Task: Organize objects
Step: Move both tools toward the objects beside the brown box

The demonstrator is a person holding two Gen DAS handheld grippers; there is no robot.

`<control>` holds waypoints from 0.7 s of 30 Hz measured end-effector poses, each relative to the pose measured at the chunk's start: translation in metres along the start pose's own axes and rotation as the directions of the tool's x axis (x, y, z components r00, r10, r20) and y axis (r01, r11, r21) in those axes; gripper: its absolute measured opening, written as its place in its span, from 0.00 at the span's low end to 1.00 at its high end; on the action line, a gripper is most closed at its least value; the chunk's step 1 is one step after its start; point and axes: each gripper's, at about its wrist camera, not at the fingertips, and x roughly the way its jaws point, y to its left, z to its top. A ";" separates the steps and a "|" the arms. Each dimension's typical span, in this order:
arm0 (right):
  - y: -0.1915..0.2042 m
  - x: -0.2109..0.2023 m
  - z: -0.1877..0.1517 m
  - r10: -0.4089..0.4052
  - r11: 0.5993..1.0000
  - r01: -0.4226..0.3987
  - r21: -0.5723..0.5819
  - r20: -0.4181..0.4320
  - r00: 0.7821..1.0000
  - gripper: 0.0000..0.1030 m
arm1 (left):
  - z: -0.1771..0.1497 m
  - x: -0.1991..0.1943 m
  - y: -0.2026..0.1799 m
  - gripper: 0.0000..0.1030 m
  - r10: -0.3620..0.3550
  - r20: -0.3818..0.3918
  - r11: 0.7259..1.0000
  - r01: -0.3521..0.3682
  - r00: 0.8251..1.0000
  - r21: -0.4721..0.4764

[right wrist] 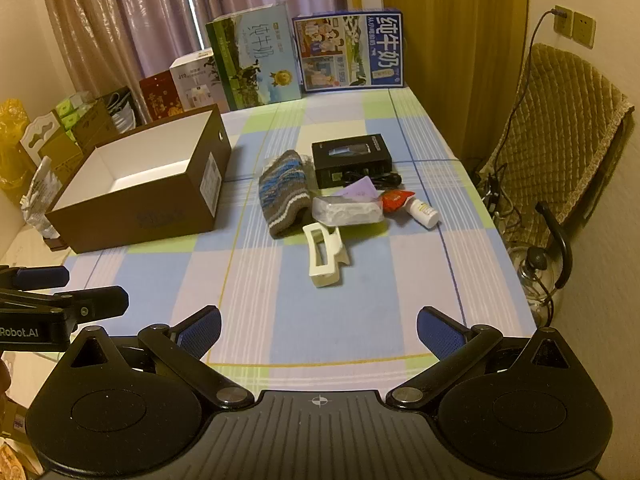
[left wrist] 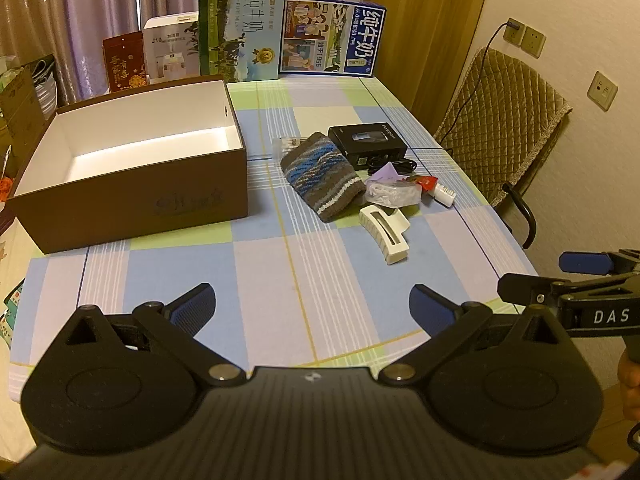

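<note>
Left gripper (left wrist: 312,306), right gripper (right wrist: 319,330) agape (nothing held)

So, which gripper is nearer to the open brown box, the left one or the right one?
Left. The left gripper hovers, open, over the near edge of the table, just in front of the brown box. The right gripper, also open, is farther to the side, facing the white hair clip.

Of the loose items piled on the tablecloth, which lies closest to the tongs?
The white hair claw clip; it lies apart at the pile's near edge, ahead of the knitted hat.
</note>
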 end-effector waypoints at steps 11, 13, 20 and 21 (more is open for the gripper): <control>-0.001 0.003 0.003 -0.001 1.000 0.000 -0.002 -0.004 1.000 0.98 | 0.005 0.006 -0.002 0.99 -0.002 -0.006 1.000 0.002 1.000 0.002; -0.001 0.004 0.003 0.000 1.000 0.000 -0.002 -0.005 1.000 0.98 | 0.007 0.008 -0.003 0.99 -0.002 -0.008 1.000 0.002 1.000 0.003; -0.003 0.006 0.004 -0.001 1.000 0.001 -0.002 -0.006 1.000 0.98 | 0.011 0.013 -0.005 0.99 -0.004 -0.013 1.000 0.004 1.000 0.002; -0.004 0.006 0.005 -0.001 1.000 0.001 -0.002 -0.007 1.000 0.98 | 0.011 0.013 -0.006 0.99 -0.003 -0.013 1.000 0.003 1.000 0.003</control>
